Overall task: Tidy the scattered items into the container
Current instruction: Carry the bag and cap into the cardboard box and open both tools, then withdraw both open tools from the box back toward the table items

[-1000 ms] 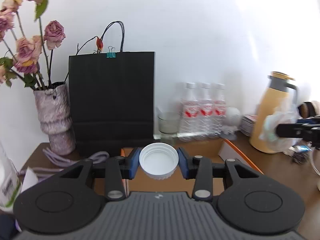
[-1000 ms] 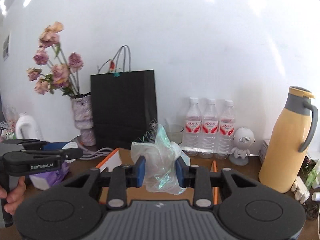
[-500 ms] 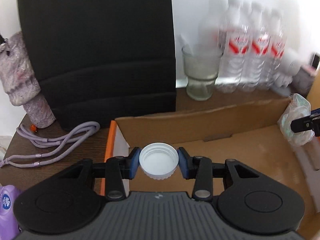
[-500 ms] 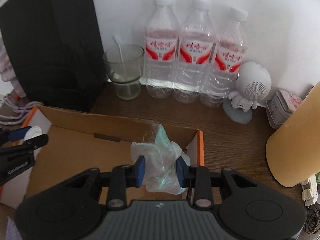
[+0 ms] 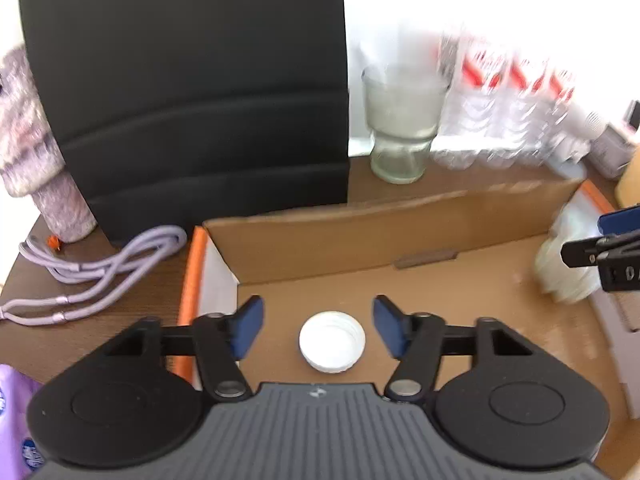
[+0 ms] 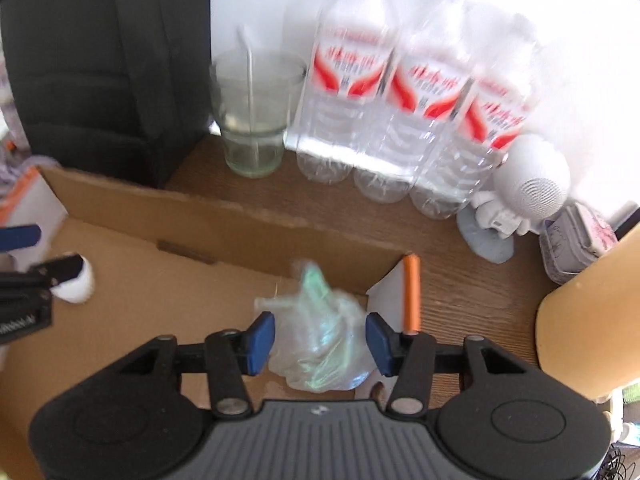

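Cap [image 5: 332, 341], white, open side up, lies on the floor of the cardboard box [image 5: 400, 216], between the spread fingers of the left tool [image 5: 319, 326] and touching neither. Crumpled clear plastic bag [image 6: 320, 354] sits at the box's right end between the parted fingers of the right tool [image 6: 320, 342]. Behind the box on the wooden surface [image 6: 360, 220]: black paper bag [image 5: 188, 80], glass [image 6: 254, 108], three water bottles [image 6: 400, 108].
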{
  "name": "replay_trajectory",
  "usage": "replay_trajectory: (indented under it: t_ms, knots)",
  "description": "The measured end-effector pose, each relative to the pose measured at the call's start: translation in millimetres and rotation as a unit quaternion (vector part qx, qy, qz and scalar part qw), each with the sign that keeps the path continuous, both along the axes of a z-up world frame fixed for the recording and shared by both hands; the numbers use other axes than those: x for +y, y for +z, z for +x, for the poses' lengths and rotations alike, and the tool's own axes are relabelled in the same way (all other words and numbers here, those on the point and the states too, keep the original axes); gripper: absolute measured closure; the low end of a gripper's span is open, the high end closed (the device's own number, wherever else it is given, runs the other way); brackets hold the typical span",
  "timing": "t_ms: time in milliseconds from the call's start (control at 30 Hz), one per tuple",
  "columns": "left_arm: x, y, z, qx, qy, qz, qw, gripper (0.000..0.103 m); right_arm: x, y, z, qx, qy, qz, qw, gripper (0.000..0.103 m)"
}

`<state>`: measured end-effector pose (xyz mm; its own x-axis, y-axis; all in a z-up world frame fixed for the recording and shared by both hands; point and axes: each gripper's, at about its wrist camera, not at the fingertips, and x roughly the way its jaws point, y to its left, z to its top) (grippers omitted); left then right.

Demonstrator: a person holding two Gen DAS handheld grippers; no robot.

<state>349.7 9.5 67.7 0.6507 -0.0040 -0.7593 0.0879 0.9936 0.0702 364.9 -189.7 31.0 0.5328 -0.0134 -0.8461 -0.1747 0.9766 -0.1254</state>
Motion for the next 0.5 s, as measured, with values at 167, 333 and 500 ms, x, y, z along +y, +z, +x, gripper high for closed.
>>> replay_trajectory:
  t_ms: [167,333,500]
  knots:
    - [10,42,-23,-0.011,0.021,-0.033,0.9992,0.029,-13,47,-29,-0.026,-0.021,0.062,0.998,0.039]
    - [-3,50,-52,0.004,0.028,-0.029,0.9992,0.022,-16,51,-63,-0.009,-0.026,0.093,0.995,0.039]
    - [-11,60,-136,-0.138,0.023,-0.023,0.9899,0.000,-7,56,-130,-0.080,-0.020,0.131,0.988,0.035]
